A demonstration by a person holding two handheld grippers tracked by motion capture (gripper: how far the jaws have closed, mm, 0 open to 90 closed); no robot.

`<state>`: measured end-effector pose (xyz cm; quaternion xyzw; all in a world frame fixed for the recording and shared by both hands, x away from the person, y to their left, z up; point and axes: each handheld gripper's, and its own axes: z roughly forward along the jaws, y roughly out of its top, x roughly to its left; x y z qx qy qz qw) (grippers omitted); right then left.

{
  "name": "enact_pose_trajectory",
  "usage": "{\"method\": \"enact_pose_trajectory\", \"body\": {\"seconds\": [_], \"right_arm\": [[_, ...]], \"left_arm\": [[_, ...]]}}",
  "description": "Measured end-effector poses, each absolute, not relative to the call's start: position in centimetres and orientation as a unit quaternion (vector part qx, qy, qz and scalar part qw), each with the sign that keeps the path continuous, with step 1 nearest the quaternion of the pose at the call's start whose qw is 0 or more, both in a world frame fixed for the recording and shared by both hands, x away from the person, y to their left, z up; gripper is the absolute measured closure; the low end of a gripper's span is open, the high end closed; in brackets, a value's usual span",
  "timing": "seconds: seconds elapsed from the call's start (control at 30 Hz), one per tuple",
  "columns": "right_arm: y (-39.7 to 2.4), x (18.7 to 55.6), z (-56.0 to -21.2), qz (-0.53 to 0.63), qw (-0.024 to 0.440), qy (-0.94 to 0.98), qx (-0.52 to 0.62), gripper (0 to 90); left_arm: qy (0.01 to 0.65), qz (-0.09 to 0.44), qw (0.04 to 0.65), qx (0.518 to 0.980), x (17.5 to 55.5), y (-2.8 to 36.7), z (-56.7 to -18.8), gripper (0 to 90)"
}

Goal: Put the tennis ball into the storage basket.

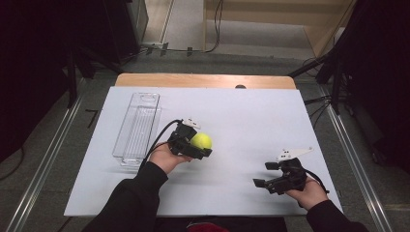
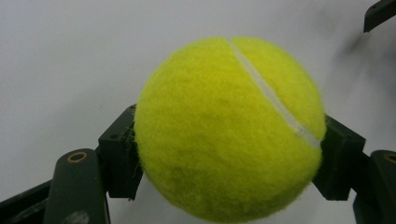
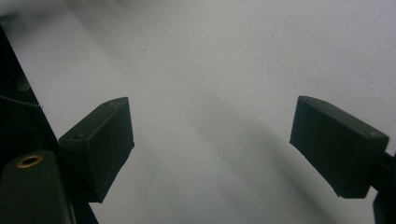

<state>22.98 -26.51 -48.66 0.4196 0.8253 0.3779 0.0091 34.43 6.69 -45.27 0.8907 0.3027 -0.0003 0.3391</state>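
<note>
A yellow-green tennis ball [image 1: 201, 140] sits clamped between the black jaws of my left gripper [image 1: 199, 142], held a little above the white table sheet [image 1: 241, 116] near its middle. The left gripper view shows the same ball [image 2: 229, 128] close up, with a pad pressing on each side and a white seam running across its top right. My right gripper [image 1: 265, 174] is near the table's front right corner. Its jaws stand wide apart over bare white sheet, as the right gripper view [image 3: 212, 144] confirms, with nothing between them.
A clear plastic bin [image 1: 137, 128], long and narrow, lies on the left part of the sheet, just left of my left hand. The wooden table edge [image 1: 205, 80] shows at the back. Metal rails and dark equipment flank the table.
</note>
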Motion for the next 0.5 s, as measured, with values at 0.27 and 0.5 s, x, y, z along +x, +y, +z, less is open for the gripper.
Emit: {"method": "enact_pose_trajectory", "body": {"seconds": [0.27,0.5], "right_arm": [[-26.51,22.96,-48.66,0.378,0.010,0.825,0.421,11.5],[-26.51,22.96,-48.66,0.378,0.010,0.825,0.420,11.5]], "left_arm": [[0.299,-0.004,0.340,0.892,34.25,6.97,-44.70,26.7],[0.298,-0.004,0.337,0.893,34.20,7.06,-44.40,26.8]]}}
